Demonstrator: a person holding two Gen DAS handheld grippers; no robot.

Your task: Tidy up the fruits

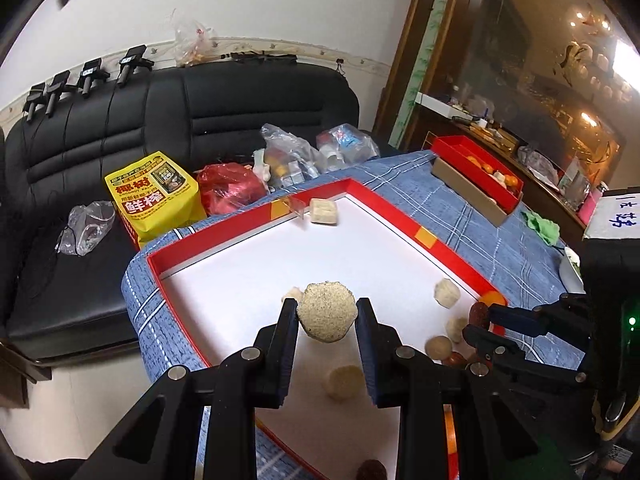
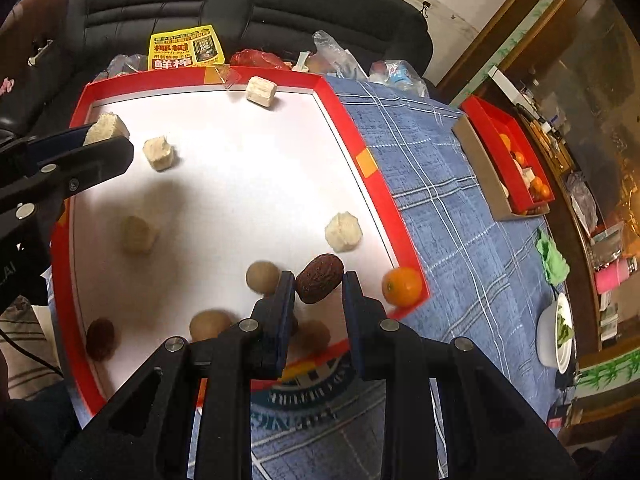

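Spanning the counter, the red-rimmed tray (image 1: pixel 256 236) is the landmark; above its floor the left gripper (image 1: pixel 327 312) has fingers clamped on a speckled beige cake (image 1: pixel 327 317); near its right rim the right gripper (image 2: pixel 318 284) has fingers clamped on a wrinkled brown date (image 2: pixel 319 283).

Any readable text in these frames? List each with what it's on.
"椰树" and "鲜榨": yellow bag on the sofa. Its smaller print, including a Latin-letter line, is too small to read.
Blue handwritten characters: white label on the right hand-held gripper's body; not legible.
Round printed emblem below the tray: letters blurred and cut off, unreadable.
Packets in the clear bags: print too blurred.
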